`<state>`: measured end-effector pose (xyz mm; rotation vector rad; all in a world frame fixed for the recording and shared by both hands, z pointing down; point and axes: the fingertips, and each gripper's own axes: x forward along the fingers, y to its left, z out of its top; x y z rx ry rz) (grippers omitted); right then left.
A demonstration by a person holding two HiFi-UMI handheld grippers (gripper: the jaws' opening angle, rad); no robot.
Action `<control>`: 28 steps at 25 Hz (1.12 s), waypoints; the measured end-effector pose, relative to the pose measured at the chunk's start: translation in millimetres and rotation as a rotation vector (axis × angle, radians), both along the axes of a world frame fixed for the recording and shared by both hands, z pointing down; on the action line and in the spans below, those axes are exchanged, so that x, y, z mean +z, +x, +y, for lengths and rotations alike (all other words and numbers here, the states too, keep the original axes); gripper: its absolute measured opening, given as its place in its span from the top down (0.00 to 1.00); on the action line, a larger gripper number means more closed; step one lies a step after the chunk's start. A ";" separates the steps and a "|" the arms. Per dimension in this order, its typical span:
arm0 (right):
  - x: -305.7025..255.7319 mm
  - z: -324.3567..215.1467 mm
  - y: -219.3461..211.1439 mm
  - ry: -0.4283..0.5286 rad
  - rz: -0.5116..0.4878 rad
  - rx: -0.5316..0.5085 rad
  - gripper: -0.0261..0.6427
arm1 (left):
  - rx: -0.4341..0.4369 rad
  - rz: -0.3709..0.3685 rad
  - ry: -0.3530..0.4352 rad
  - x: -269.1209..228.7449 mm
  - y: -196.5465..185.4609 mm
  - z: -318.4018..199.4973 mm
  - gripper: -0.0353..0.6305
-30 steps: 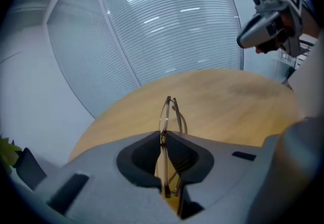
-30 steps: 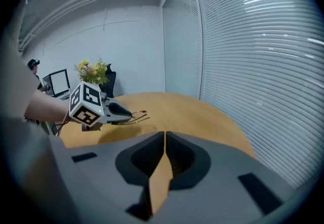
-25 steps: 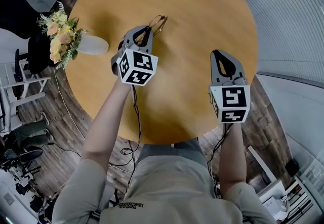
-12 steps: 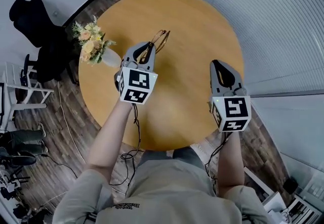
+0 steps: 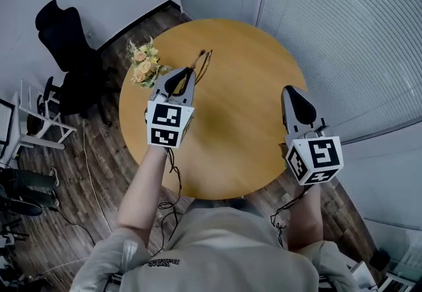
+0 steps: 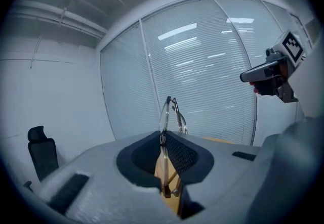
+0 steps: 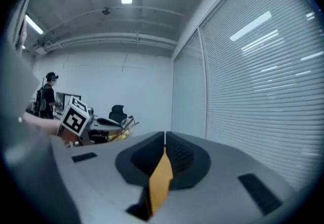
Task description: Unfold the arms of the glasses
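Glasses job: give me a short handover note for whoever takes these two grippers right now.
Left gripper: shut on the glasses, holding them in the air over the round table.
Right gripper: jaws together, empty, off to the right.
Done: glasses picked up.
Left: the arms look folded. Probably bring the right gripper in and swing each arm out.
Flowers stand at the table's left edge.

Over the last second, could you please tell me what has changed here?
The left tongs and right tongs rose high above the table, the left carrying the glasses. Its grip held; the right stayed shut and empty; the flowers stayed put.
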<state>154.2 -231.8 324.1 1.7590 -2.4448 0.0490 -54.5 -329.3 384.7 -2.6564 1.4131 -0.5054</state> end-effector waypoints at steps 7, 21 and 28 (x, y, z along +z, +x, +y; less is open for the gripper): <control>-64.1 29.5 -20.5 0.098 -0.180 -0.121 0.92 | -0.010 0.129 0.096 -72.5 -16.3 35.9 0.87; -147.0 89.0 -55.8 0.300 -0.115 -0.193 0.92 | 0.052 0.407 0.235 -173.0 -32.2 130.4 0.87; -132.3 99.7 -77.5 0.264 -0.125 -0.239 0.92 | 0.056 0.467 0.163 -156.0 -43.4 155.6 0.88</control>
